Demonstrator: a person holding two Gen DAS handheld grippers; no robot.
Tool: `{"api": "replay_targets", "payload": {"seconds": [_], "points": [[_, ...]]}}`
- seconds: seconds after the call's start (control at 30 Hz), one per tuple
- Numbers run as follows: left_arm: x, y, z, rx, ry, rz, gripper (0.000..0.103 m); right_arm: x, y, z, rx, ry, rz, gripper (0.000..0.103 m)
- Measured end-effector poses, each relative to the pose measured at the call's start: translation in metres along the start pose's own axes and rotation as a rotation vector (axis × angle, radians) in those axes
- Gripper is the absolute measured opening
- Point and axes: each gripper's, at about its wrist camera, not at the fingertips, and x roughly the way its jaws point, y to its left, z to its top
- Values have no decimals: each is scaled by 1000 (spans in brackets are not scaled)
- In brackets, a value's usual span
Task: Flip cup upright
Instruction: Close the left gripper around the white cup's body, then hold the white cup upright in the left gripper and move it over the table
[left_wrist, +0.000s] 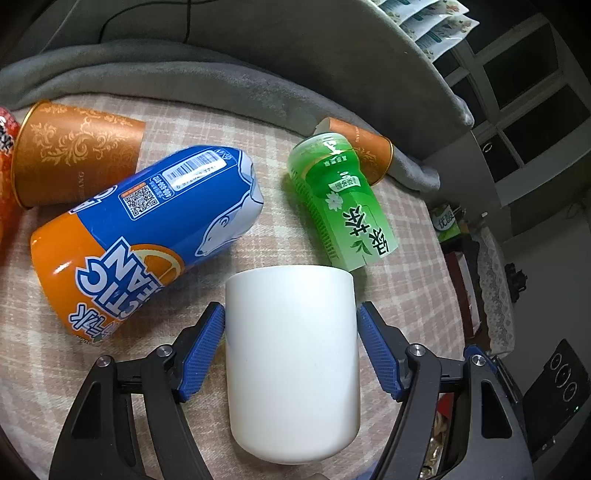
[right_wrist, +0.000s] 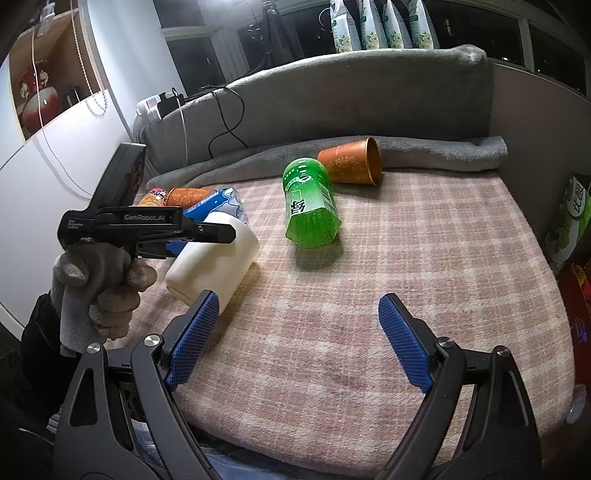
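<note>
A lived-in home room: a plaid blanket (right_wrist: 406, 258) covers the worktop, a grey padded backrest (right_wrist: 351, 99) stands at 12 o'clock before dark night windows (left_wrist: 524, 96), and a wall shelf (right_wrist: 48, 74) at 10 o'clock holds ornaments.
</note>
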Motion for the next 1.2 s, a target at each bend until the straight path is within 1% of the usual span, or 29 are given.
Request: {"api": "replay_targets", "payload": {"seconds": [0.37, 0.63, 0.97, 1.13, 1.2], "points": [[-18, -23, -10, 93, -93, 43, 73, 1, 1, -1, 1, 0, -2, 91], [-24, -34, -16, 142, -153, 85, 73, 3, 0, -1, 5, -2, -7, 91], [-29, -39, -16, 174, -216, 101, 73, 2, -1, -1, 10, -4, -8, 91], [-27, -40, -16, 205, -257, 147, 73, 1, -3, -2, 18, -3, -9, 91], [-26, -42, -17, 217, -266, 153, 73, 1, -3, -2, 17, -4, -10, 91]]}}
